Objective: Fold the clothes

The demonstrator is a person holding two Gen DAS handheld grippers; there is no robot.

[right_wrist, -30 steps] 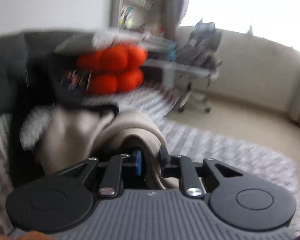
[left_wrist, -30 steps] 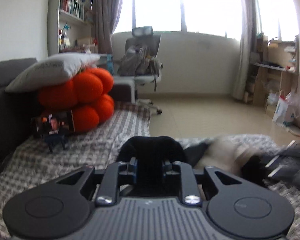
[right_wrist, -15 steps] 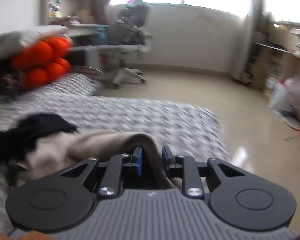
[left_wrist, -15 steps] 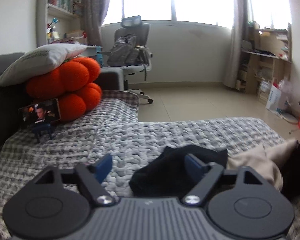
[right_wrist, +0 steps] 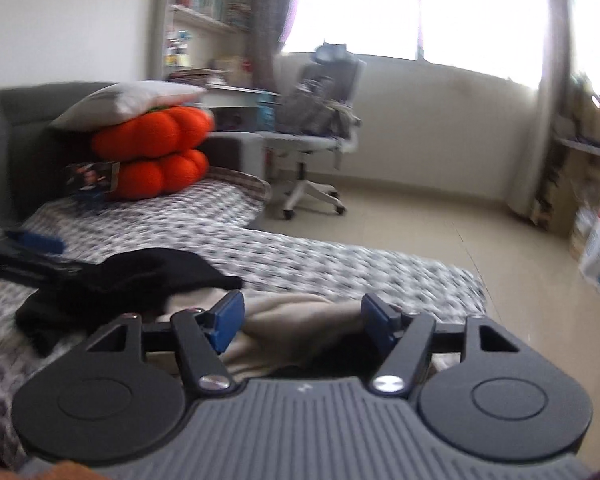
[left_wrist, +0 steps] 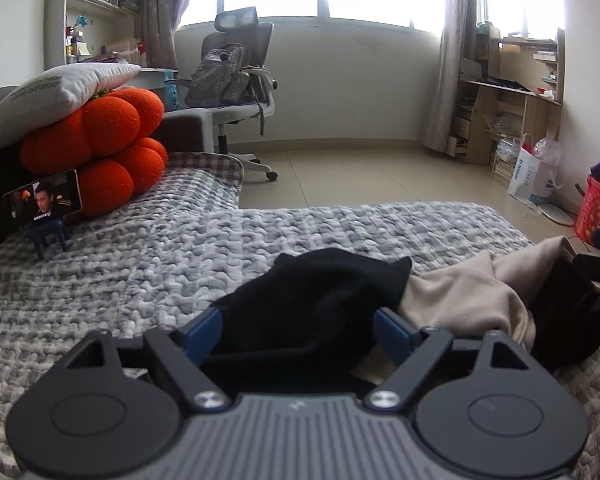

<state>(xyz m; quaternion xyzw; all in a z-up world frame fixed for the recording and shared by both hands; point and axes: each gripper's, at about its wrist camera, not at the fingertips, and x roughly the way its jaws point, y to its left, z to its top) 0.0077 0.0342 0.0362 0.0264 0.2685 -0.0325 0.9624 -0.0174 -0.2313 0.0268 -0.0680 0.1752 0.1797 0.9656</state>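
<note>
Left pose: the left hand-held gripper [left_wrist: 297, 330] tips gently downward over the bed, low above the cover, its fingers reaching toward the window side of the room.
Left opening: jaws spread wide; the blue pads [left_wrist: 201, 332] stand clear on either side of the black fabric, pressing on nothing.
Left contents: the black garment [left_wrist: 316, 300] lies loose between and just ahead of the fingers, resting on the bed.
Right pose: the right hand-held gripper [right_wrist: 300, 322] points forward and slightly down, close over the cover near the bed's edge by the floor; this view is blurred.
Right opening: jaws opening, already well apart; beige cloth lies between the blue pads [right_wrist: 227, 320], which do not clamp it.
Clothes: the beige garment [left_wrist: 460, 300] is bunched to the right of the left hand-held gripper, touching the black garment; its dark lining shows at the far right end.
Surface: grey-and-white knitted bed cover [left_wrist: 259, 236] under both garments.
Ahead-left of the left hand-held gripper: a phone on a small stand [left_wrist: 43, 200], screen lit, beside stacked orange cushions [left_wrist: 99, 140] with a white pillow [left_wrist: 47, 88] on top.
Farther ahead: an office chair [left_wrist: 235, 80] carrying a backpack, on the tiled floor.
</note>
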